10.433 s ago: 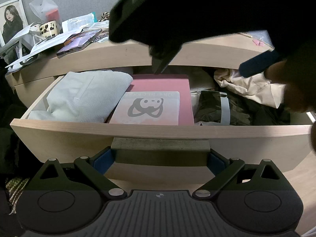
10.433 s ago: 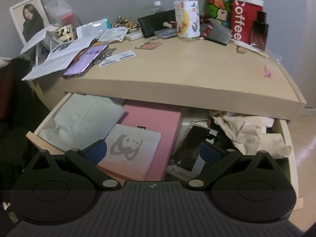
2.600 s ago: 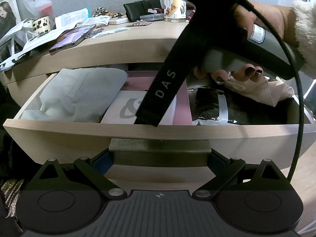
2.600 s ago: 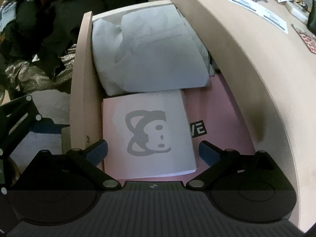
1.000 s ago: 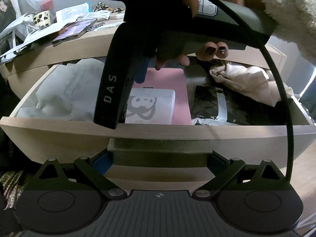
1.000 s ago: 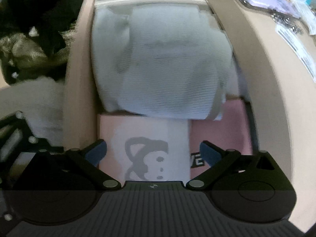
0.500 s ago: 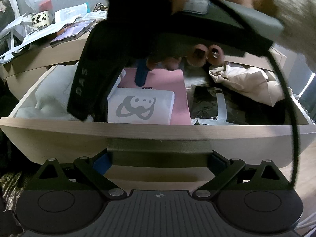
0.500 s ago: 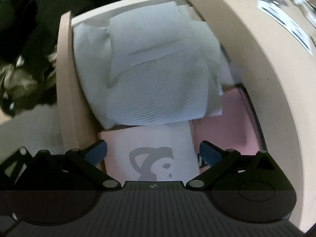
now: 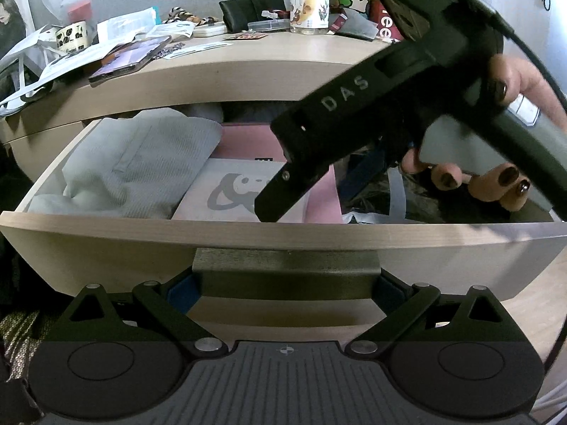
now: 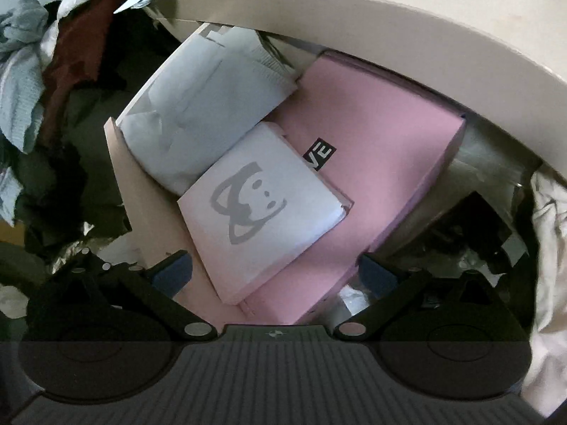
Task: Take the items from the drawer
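Gripping the drawer handle [image 9: 286,265] between its pads, the left gripper [image 9: 286,288] steadied the open drawer [image 9: 106,241]. In the right view, the right gripper [image 10: 274,269] hovered with jaws wide apart above the white packet [image 10: 262,209] lying on the pink box [image 10: 375,148]; it would best descend straddling the packet's edges and lift it flat.

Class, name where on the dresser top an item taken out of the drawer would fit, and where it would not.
Free: the bare dresser top before the tea bottle, right of the phone. Crowded: the left end under papers and the back row along the wall.
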